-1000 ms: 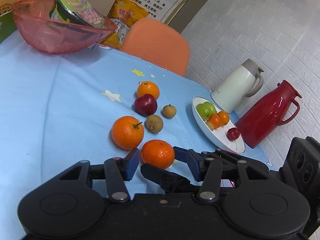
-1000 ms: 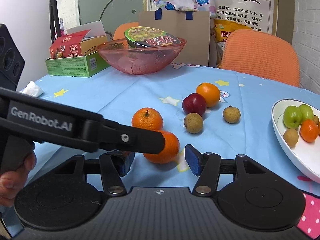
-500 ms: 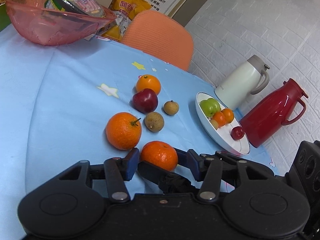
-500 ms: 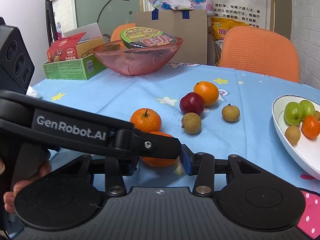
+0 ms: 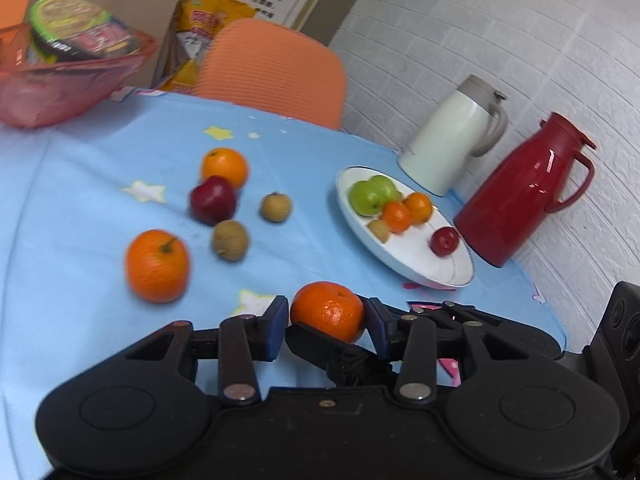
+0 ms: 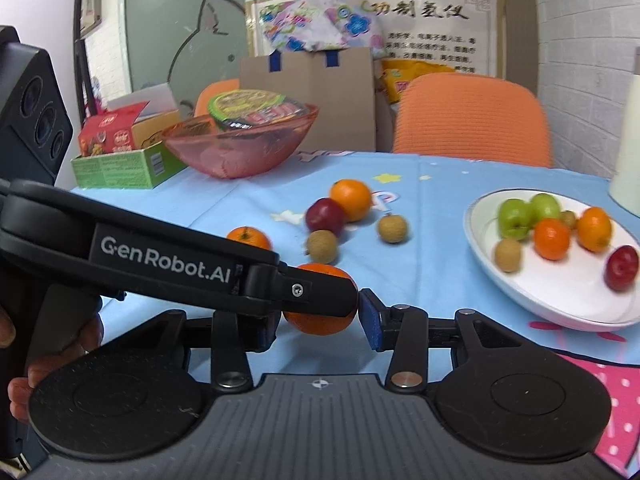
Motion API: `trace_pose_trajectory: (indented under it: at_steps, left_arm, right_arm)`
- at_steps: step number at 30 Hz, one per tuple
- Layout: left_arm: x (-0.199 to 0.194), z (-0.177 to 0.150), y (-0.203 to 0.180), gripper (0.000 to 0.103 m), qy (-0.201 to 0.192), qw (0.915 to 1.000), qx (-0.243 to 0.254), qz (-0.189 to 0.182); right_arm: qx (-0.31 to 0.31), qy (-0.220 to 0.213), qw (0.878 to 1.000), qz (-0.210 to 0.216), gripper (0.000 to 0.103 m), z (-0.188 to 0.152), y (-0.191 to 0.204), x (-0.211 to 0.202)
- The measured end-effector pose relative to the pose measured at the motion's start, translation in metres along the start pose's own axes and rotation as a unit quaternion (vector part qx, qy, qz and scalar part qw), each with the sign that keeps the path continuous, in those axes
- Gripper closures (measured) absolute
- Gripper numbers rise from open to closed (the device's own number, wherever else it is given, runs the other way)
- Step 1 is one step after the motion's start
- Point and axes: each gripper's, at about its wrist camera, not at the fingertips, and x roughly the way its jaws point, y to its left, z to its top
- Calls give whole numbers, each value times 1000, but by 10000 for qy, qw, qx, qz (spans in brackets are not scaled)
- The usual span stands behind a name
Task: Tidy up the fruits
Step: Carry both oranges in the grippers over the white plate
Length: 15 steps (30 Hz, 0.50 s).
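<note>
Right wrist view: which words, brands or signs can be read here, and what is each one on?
"GenRobot.AI": white lettering on the left gripper's black finger.
Wall poster: large Chinese heading characters; the small print is too small to read.
Noodle cup, red box, green box, yellow bag: print blurred, unreadable.

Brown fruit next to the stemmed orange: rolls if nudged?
Probably rolls: the brown fruit is round and lies free on the flat cloth. Likely light: much smaller than the stemmed orange. Its dull, rough-looking skin should not be slippery.
</note>
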Motion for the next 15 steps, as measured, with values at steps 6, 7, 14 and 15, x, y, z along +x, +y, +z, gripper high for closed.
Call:
trace_pose_trajectory:
  at_steps: [6, 7, 14, 15]
  left_arm:
    - [21, 11, -42, 54, 29, 9986, 469, -229]
    - [24, 13, -48, 54, 28, 9981, 550, -262]
    - [55, 27, -84, 54, 62, 9944, 914, -533]
    - [61, 28, -87, 54, 83, 9938, 942, -579]
  right_arm:
    - [251, -328, 9984, -379, 31, 2, -31, -24]
    - [284, -380, 9979, -441, 31, 2, -37, -27]
    - [494, -602, 9934, -838, 31, 8, -73, -38]
    - [513, -605, 9929, -884, 31, 8, -77, -37]
